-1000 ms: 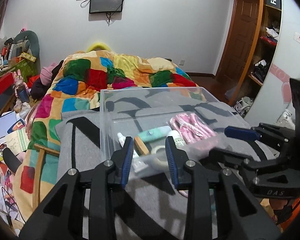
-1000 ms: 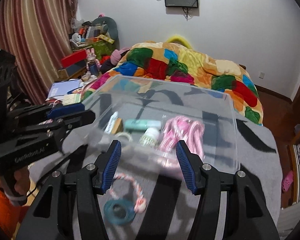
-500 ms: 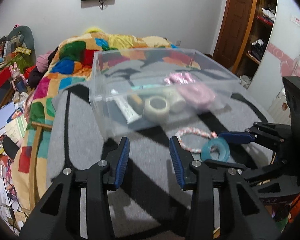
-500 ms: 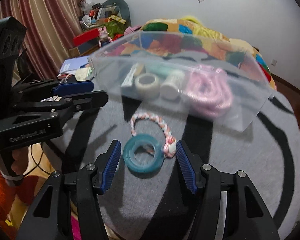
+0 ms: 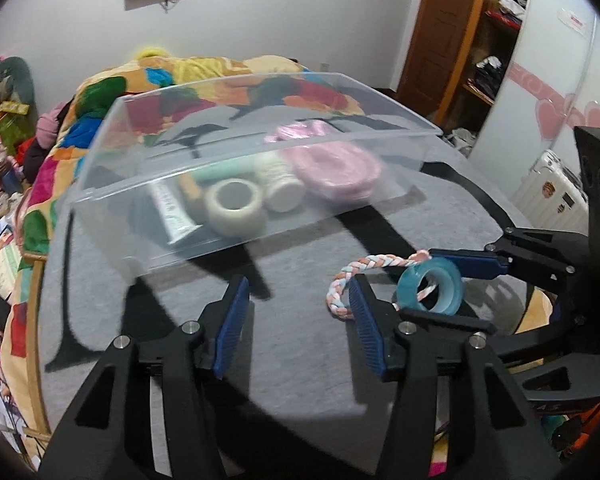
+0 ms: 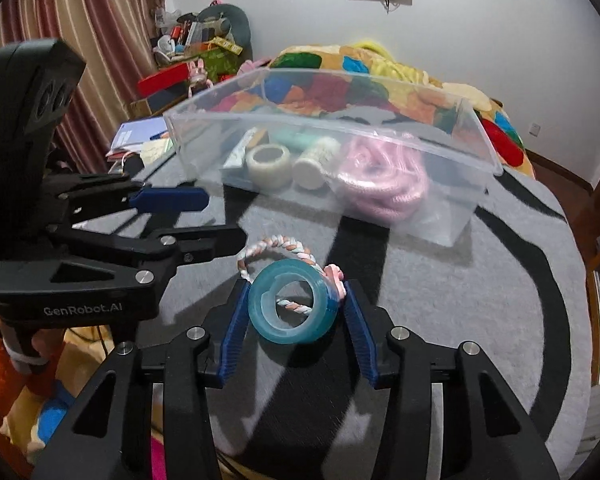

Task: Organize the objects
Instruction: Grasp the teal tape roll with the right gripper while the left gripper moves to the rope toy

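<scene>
A teal ring (image 6: 292, 307) with a braided pink and white rope loop (image 6: 278, 246) is lifted off the grey and black cloth. My right gripper (image 6: 292, 308) is shut on the teal ring, its blue pads touching both sides. The ring also shows in the left wrist view (image 5: 430, 286), tilted upright between the right gripper's pads. My left gripper (image 5: 298, 312) is open and empty, low over the cloth in front of the clear plastic box (image 5: 112, 204). The box holds a tape roll (image 5: 234, 208), a tube, a white bottle and a pink coiled cord (image 5: 336, 166).
The grey cloth with black stripes (image 6: 440, 300) covers a round surface. A colourful quilt (image 5: 100, 96) lies on the bed behind the box. Clutter and a striped curtain (image 6: 80, 20) stand to the left, a wooden door and shelves (image 5: 488, 40) to the right.
Both grippers lowered and pulled back from the box. My right gripper closed on the teal ring and lifted it, tilting it upright. My left gripper stayed open.
</scene>
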A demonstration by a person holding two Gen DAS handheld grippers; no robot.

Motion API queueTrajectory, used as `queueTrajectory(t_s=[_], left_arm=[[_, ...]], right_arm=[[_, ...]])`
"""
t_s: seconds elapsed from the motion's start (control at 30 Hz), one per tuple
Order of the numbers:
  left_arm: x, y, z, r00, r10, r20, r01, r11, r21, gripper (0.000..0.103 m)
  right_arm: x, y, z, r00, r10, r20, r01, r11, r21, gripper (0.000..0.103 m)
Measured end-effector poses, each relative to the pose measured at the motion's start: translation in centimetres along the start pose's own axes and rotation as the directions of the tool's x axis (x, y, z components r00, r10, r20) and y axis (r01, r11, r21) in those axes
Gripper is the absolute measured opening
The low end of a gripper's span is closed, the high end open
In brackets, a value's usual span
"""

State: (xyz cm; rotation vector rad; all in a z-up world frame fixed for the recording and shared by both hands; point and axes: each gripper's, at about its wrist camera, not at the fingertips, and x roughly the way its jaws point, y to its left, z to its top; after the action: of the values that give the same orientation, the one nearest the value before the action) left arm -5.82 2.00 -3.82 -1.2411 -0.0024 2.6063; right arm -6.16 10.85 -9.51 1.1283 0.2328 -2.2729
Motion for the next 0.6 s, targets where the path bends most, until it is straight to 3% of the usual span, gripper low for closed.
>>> queueTrajectory(t_s=[0.13,0.3,0.43,0.47,0.6], left_arm=[[1.0,-1.1,0.0,0.999,-0.025,-0.032,0.026,0.999,0.027,0.052],[2.4,-2.2,0.0,0.999,0.010,-0.040,-0.008,0.998,0.062,0.051],[2.4,-1.6,0.0,0.999,0.040,-0.027,-0.038,0.998,0.055,0.026],[2.1,-1.1,-0.1,0.999,0.041,-0.026,-0.040,0.998,0.043,0.019],[1.1,0.5,-1.0,0.999,0.038,-0.029,-0.038,0.999,0.018,0.014]], right_arm=[[0.1,-1.1,-0.8,1.000,0.001,-0.013,-0.001,1.000,0.029,0.045],[-0.3,-1.2,-1.2,0.999,-0.039,0.006,0.039,0.999,0.019,0.045],[-0.5,-1.3,-1.2,0.997,-0.068,0.021,0.068,0.997,0.022,0.045],[-0.6,-1.5,-1.2,0.997,-0.070,0.024,0.070,0.997,0.026,0.041],[-0.6,-2.1,-1.2,0.997,-0.078,0.025,0.077,0.996,0.046,0.036]])
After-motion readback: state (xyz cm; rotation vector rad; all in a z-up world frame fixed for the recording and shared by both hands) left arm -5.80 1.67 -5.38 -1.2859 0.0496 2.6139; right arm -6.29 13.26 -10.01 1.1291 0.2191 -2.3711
